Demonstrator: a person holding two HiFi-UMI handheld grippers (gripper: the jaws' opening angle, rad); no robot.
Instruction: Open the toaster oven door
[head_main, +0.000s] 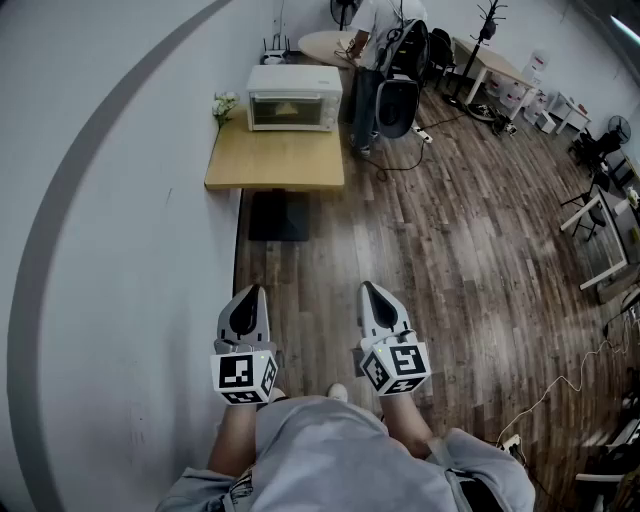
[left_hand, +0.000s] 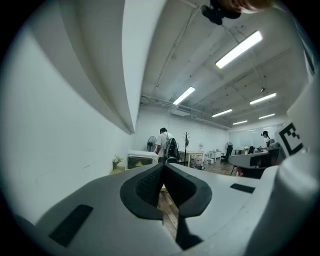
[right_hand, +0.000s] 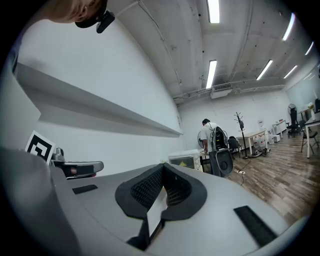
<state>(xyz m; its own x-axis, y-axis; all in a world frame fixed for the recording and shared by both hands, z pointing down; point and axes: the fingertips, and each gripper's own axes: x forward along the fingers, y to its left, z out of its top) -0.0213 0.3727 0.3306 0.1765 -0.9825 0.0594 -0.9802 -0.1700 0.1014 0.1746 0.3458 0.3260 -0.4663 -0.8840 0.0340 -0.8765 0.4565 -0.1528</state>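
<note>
An open-plan office: well ahead of the left tongs (head_main: 255, 292) and right tongs (head_main: 368, 290), past wood-plank floor (head_main: 450, 250), stand desks (head_main: 495, 62), an office chair (head_main: 398, 105) and a coat stand (head_main: 487, 18); strip lights (right_hand: 211, 74) overhead.

I see the toaster oven (head_main: 293, 97) at twelve o'clock, far back on the table (head_main: 275, 165). Flowers (head_main: 224, 105) stand at its nine o'clock.

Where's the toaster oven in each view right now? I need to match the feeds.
Head view: toaster oven top centre, on the wooden table's far end.
Left gripper view: the oven, small, just left of the jaw tips.
Right gripper view: the oven, just right of the jaw tips.
Shared landmark: the person in white standing beside it.
</note>
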